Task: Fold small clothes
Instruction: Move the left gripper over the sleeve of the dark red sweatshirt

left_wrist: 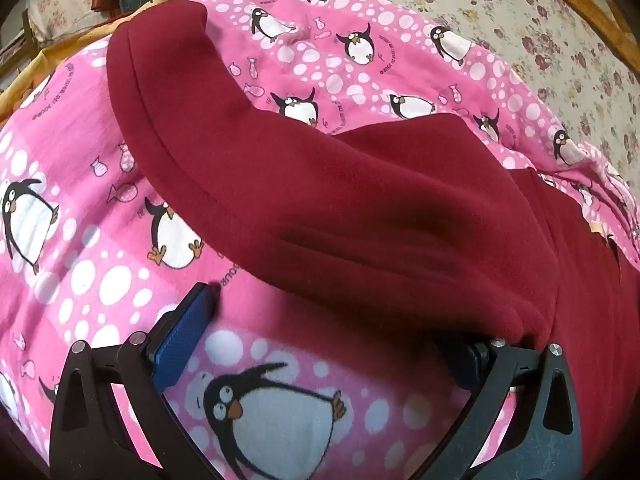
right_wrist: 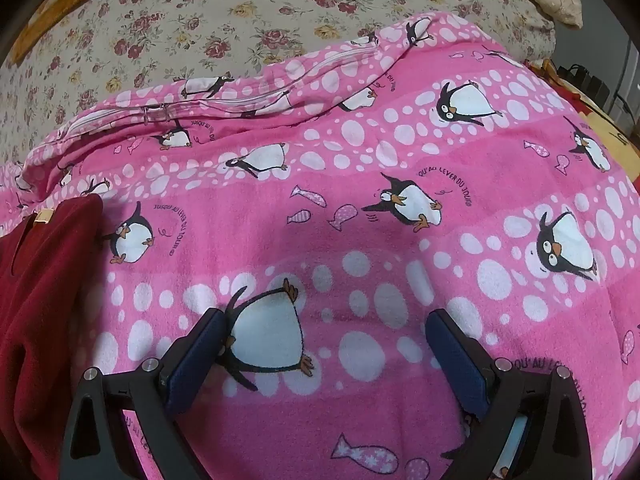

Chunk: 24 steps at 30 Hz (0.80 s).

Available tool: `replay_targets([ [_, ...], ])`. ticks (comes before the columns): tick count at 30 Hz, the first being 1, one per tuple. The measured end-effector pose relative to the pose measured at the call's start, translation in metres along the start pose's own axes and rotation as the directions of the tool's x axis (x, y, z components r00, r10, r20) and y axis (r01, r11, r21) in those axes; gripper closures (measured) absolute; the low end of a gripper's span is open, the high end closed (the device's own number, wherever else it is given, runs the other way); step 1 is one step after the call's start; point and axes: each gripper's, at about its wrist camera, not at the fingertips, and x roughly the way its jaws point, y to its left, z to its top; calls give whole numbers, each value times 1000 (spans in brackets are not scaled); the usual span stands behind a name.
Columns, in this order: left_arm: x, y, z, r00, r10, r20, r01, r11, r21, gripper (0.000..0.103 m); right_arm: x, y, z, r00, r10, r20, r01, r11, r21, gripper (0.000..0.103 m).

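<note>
A: Where is the garment?

B: The maroon fleece garment (left_wrist: 320, 184) lies on a pink penguin-print blanket (left_wrist: 80, 264) spread over a bed with a floral sheet (left_wrist: 520, 12). In the left wrist view a hemmed part of it stretches away toward the upper left, and its near edge hangs over the right-hand finger of the left gripper (left_wrist: 324, 328).

A: Is that gripper holding it?

B: No. Its jaws stand wide apart, angled steeply down at the blanket; the left blue pad (left_wrist: 182, 336) rests near bare blanket and only a printed penguin shows between the fingers.

A: And the other one?

B: The right gripper (right_wrist: 328, 356) is also spread wide and tilted down, with nothing between its pads but blanket. The maroon garment (right_wrist: 44, 300) sits at the left edge of its view, a small tan tag (right_wrist: 44, 215) at its top, well apart from the fingers.

A: Anything else?

B: A zipper (right_wrist: 224, 100) runs along the blanket's folded far edge.
</note>
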Motion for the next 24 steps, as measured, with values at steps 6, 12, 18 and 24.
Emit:
replay_targets([
  [6,-7,-8,-10,1000,8,22,-9,998,54,0,0,0,0,1000,1,-1,-1,1000,1,4],
  [12,-44,-19,-44,999,20,31,-22,997,67,1,1,-2,3,1000,-4,-13,4,1000,0,2],
  [18,-76,-40,-44,1000,-3,29,0,995,103,1,1,-4,9,995,63,-72,-62,998,25,2],
  [24,-100,-64,-39,998,-52,33,47,991,125,1,-39,-2,-8,986,165,-2,-165,986,-27,10],
])
